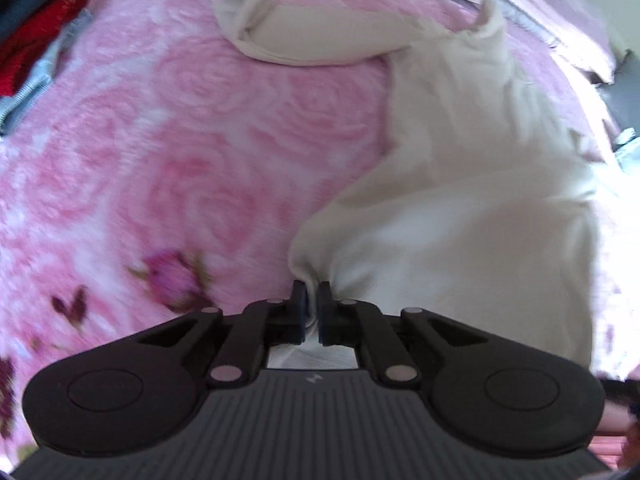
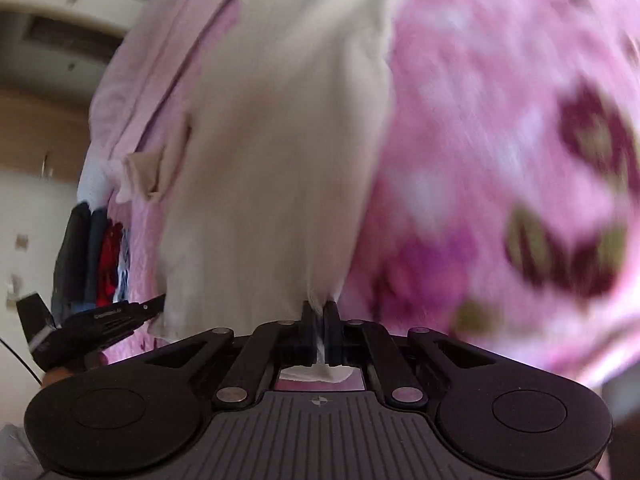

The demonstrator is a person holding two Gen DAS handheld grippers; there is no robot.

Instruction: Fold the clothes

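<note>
A cream white garment (image 1: 472, 200) lies spread over a pink rose-patterned blanket (image 1: 180, 140). My left gripper (image 1: 312, 292) is shut on a bunched edge of the garment at its near end. In the right wrist view the same garment (image 2: 272, 160) hangs stretched away from my right gripper (image 2: 320, 308), which is shut on another edge of it. The left gripper (image 2: 92, 324) also shows in the right wrist view at the lower left, at the garment's other corner. The right wrist view is blurred.
A pile of red, grey and dark clothes (image 1: 36, 64) lies at the blanket's left edge and shows in the right wrist view (image 2: 100, 264). A pale pink sheet or pillow (image 1: 540, 12) lies at the far side. The blanket (image 2: 520, 160) fills the right.
</note>
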